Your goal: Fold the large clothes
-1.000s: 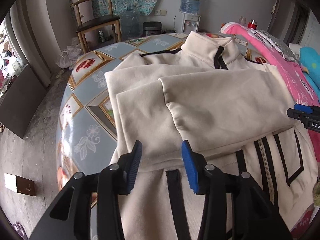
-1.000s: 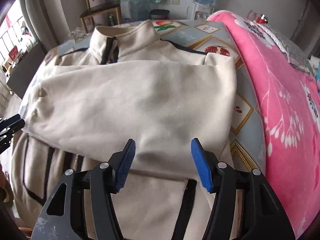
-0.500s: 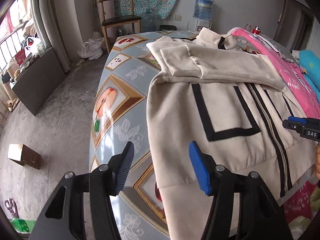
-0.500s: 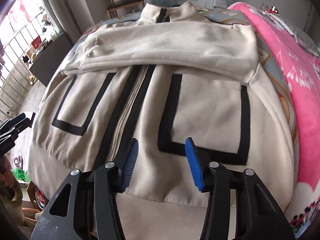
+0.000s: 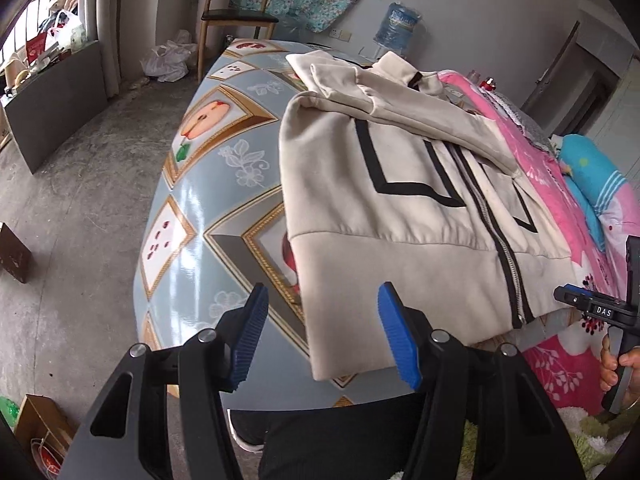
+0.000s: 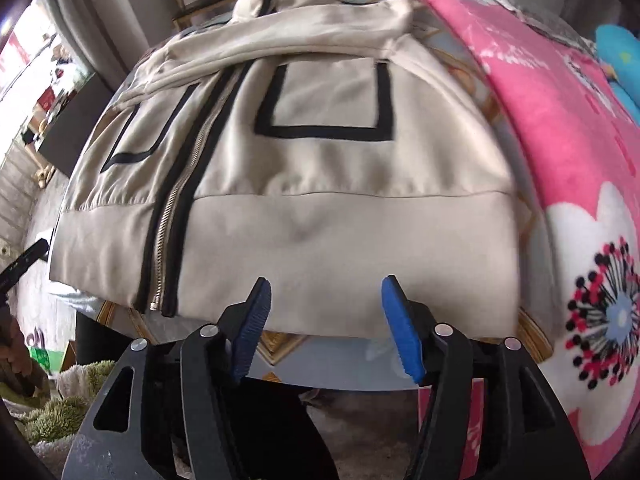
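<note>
A cream zip jacket (image 5: 400, 208) with black trim lies face up on the patterned table (image 5: 208, 184), both sleeves folded across its chest. Its hem hangs at the near table edge. My left gripper (image 5: 320, 336) is open and empty, just off the hem's left corner. In the right wrist view the jacket (image 6: 320, 184) fills the frame, and my right gripper (image 6: 326, 328) is open and empty just below the right part of the hem. The right gripper also shows in the left wrist view (image 5: 592, 308).
A pink floral blanket (image 6: 560, 160) lies along the jacket's right side, with a blue pillow (image 5: 592, 172) beyond. A wooden chair (image 5: 236, 12) and a water dispenser (image 5: 396, 28) stand at the far wall. Cardboard boxes (image 5: 12, 252) sit on the concrete floor at left.
Both grippers have pulled back from the folded sleeves toward me, down to the jacket's hem at the near table edge. Both stay open and empty.
</note>
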`<act>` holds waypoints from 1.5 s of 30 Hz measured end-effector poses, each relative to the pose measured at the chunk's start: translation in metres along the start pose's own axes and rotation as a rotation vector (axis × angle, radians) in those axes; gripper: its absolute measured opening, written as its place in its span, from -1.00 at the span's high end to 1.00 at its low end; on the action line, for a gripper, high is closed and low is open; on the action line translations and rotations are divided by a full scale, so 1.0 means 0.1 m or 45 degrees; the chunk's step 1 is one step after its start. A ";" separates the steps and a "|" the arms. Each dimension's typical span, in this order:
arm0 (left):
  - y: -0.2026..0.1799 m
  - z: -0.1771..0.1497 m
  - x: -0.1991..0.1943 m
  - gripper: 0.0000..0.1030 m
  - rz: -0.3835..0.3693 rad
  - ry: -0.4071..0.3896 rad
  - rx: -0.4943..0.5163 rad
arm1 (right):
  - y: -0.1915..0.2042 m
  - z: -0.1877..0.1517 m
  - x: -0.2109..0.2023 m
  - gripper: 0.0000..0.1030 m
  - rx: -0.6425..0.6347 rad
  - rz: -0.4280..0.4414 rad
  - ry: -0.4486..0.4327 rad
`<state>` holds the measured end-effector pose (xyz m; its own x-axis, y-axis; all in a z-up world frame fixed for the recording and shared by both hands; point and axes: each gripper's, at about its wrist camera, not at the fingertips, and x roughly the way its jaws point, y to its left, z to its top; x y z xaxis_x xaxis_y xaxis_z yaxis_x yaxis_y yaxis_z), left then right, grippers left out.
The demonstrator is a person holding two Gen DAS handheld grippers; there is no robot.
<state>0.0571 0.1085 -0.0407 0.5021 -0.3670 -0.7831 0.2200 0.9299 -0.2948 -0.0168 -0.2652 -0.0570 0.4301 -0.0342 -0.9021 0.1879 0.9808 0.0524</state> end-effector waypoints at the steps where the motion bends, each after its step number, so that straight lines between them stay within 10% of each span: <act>1: -0.02 0.01 0.03 -0.08 -0.011 0.008 0.000 | -0.11 0.00 -0.05 -0.17 0.053 -0.006 -0.022; 20: -0.02 0.17 0.26 0.17 -0.031 0.053 -0.096 | -0.85 0.05 0.04 -0.24 0.308 -0.020 -0.075; 28: 0.03 0.08 0.20 0.39 -0.085 0.134 -0.131 | -0.70 -0.08 0.02 0.18 0.253 -0.097 -0.062; 33: -0.04 0.07 0.25 0.39 -0.022 0.143 -0.098 | -0.71 -0.10 0.04 0.80 0.259 -0.141 -0.079; 39: -0.20 0.08 0.13 0.90 0.121 0.060 0.029 | -0.70 -0.08 -0.14 0.92 0.271 -0.116 -0.157; 45: -0.37 0.21 -0.37 0.92 0.088 -0.088 0.112 | -0.66 -0.06 -0.69 0.92 0.248 -0.064 -0.320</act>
<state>0.0478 0.0868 0.0111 0.5745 -0.3057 -0.7593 0.2537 0.9485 -0.1899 -0.0638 -0.3267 -0.0005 0.6164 -0.1521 -0.7726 0.3694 0.9224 0.1131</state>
